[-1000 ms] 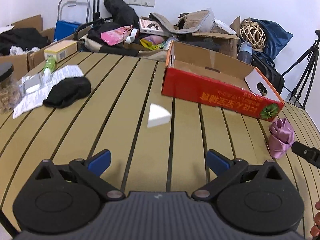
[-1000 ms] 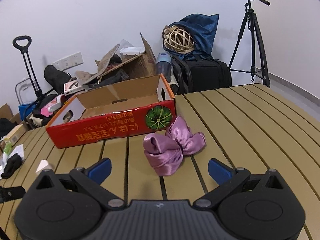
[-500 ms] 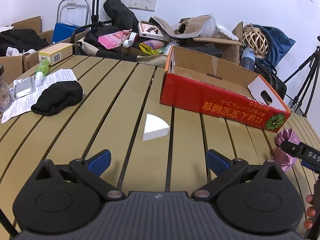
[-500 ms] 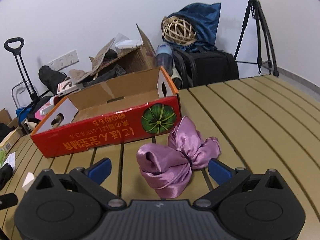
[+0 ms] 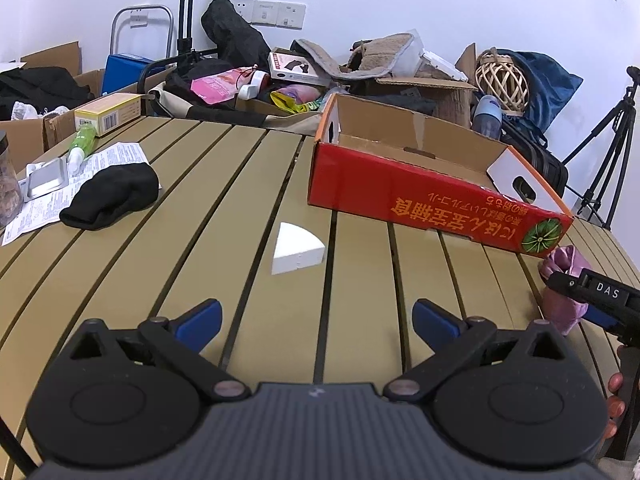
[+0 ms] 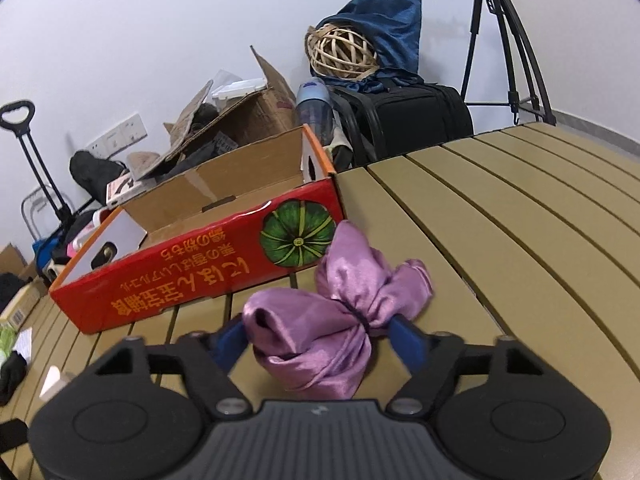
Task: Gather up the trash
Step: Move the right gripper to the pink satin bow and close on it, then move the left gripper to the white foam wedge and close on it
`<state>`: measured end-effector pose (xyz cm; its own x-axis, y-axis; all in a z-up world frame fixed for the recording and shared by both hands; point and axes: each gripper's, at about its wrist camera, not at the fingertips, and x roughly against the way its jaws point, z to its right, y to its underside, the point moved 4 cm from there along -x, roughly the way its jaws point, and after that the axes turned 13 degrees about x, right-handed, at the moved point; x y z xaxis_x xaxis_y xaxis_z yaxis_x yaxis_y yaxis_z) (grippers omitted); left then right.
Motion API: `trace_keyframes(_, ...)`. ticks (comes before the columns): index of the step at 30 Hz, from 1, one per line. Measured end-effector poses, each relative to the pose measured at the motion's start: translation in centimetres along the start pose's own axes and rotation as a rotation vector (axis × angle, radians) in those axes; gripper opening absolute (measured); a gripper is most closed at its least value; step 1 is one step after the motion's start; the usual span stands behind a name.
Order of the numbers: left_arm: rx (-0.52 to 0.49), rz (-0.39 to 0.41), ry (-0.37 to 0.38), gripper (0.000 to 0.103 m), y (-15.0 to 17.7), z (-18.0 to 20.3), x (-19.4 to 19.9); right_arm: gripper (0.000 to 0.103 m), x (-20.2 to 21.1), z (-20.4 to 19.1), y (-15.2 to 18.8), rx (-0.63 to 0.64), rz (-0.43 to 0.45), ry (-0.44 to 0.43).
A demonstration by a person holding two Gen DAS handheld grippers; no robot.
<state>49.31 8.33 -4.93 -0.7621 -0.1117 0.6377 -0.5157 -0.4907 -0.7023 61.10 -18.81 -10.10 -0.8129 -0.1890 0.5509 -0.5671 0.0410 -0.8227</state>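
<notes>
A crumpled purple satin cloth (image 6: 332, 320) lies on the slatted table just in front of the red cardboard box (image 6: 192, 276). My right gripper (image 6: 320, 338) straddles it, its blue fingers touching both sides of the cloth, jaws still fairly wide. The cloth also shows at the right edge of the left wrist view (image 5: 560, 280). My left gripper (image 5: 316, 320) is open and empty above the table, a short way behind a white foam wedge (image 5: 296, 252). The red box (image 5: 432, 196) stands open and looks empty.
A black sock (image 5: 112, 196), a paper leaflet (image 5: 116, 158), a blister pack (image 5: 44, 180), a green tube (image 5: 82, 142) and a yellow box (image 5: 108, 114) lie at the table's left. Bags, cartons and a tripod (image 5: 608, 152) crowd the floor behind.
My right gripper has moved forward and down until the purple cloth sits between its fingers, and the jaws have narrowed onto it. My left gripper has drifted slightly toward the foam wedge.
</notes>
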Motion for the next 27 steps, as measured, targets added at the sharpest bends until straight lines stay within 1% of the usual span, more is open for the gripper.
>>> trace_keyframes(4, -0.002, 0.004, 0.006, 0.103, 0.0, 0.1, 0.2, 0.061, 0.0, 0.0, 0.1, -0.003, 0.006, -0.012)
trace_keyframes(6, -0.005, 0.004, 0.005, 0.103, 0.1, 0.2, 0.2, 0.055, 0.0, 0.1, 0.1, -0.008, 0.007, -0.011)
trace_keyframes(8, -0.008, 0.003, 0.002, 0.103, 0.1, 0.2, 0.2, 0.051, 0.0, 0.3, 0.2, -0.02, 0.011, -0.016)
trace_keyframes(9, -0.006, 0.003, 0.003, 0.103, 0.1, 0.2, 0.2, 0.046, 0.1, 0.5, 0.3, -0.033, 0.019, -0.022)
trace_keyframes(11, -0.002, 0.0, 0.008, 0.103, 0.1, 0.2, 0.3, 0.038, 0.2, 0.9, 0.3, -0.054, 0.034, -0.031)
trace_keyframes(12, -0.001, 0.0, 0.012, 0.103, 0.1, 0.2, 0.4, 0.035, 0.3, 1.1, 0.4, -0.066, 0.042, -0.035)
trace_keyframes(17, -0.004, 0.009, 0.025, 0.103, 0.1, 0.1, 0.8, 0.031, 1.1, 1.6, 0.3, -0.096, 0.082, -0.04)
trace_keyframes(23, -0.004, -0.008, 0.021, 0.103, 0.4, 0.1, 0.4, 0.031, 2.7, 2.4, -0.3, -0.121, 0.141, -0.034)
trace_keyframes(27, 0.019, 0.008, 0.02, 0.103, 0.0, -0.2, 0.7, 0.031, 3.8, 3.5, -0.8, -0.147, 0.171, -0.043)
